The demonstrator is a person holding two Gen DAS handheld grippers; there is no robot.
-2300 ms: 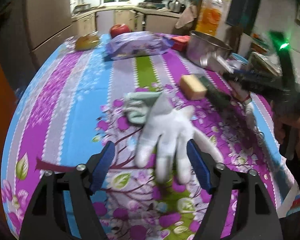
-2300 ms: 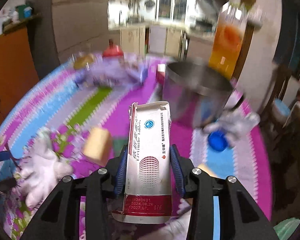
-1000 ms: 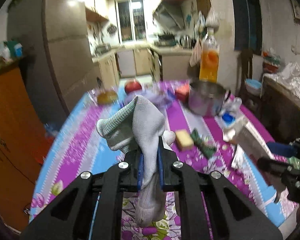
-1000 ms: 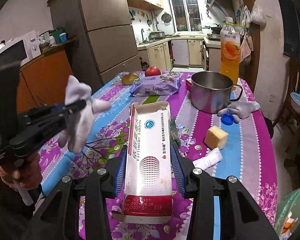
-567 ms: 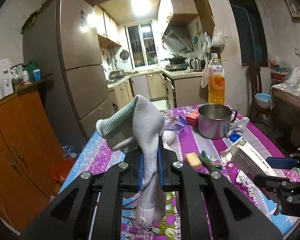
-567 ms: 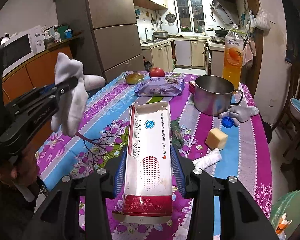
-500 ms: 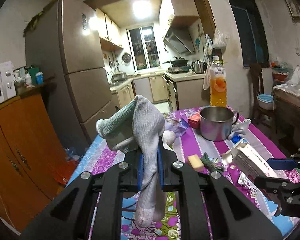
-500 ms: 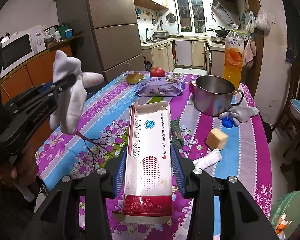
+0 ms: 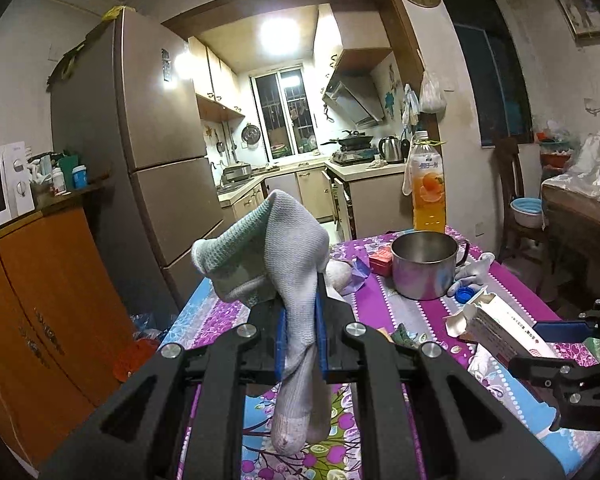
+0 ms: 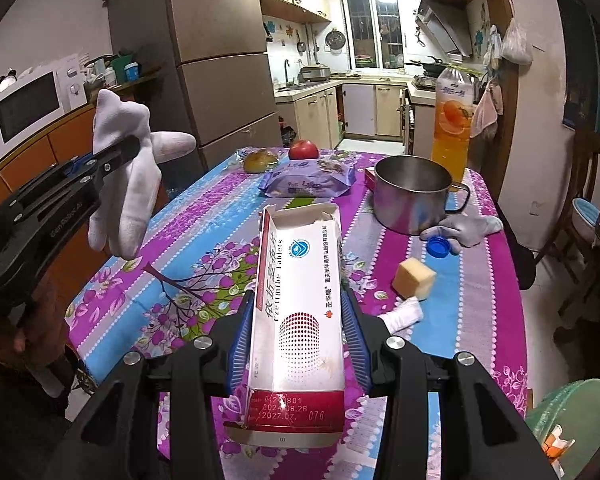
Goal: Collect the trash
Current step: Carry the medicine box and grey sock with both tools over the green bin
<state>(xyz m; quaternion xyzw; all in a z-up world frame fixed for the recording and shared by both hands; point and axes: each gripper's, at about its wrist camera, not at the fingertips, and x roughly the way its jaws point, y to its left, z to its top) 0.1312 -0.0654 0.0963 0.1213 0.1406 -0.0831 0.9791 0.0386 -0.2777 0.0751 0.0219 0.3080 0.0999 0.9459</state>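
Purple-and-blue floral cloth covers the tabletop point(image 10: 204, 240), and most of the clutter sits toward its far and right edges, so the near-left stretch of cloth is the roomy bit. Left gripper point(image 9: 299, 332) is clamped tight on a knitted white glove point(image 9: 284, 248), which is up in the air off the table near the left edge, cuff bunched above the blue pads and fingers drooping below them. Right gripper point(image 10: 296, 340) is squeezing a long white cardboard tablet box point(image 10: 298, 300) by its sides, top flap torn open, red band at the near end, held over the near edge. Far right there's a shiny steel pot point(image 10: 414, 196) with a handle, an orange drink bottle point(image 10: 452, 120) just behind it at the far-right corner, and a second grey glove point(image 10: 466, 226) slumped against the pot with a blue bottle cap point(image 10: 439, 247) touching it. A yellow sponge block point(image 10: 414, 279) sits near the right edge with a small white rolled scrap point(image 10: 404, 316) just beside it. Along the far edge: a crinkly purple packet point(image 10: 308, 186), a red apple point(image 10: 303, 149) and a yellowish fruit point(image 10: 260, 161).
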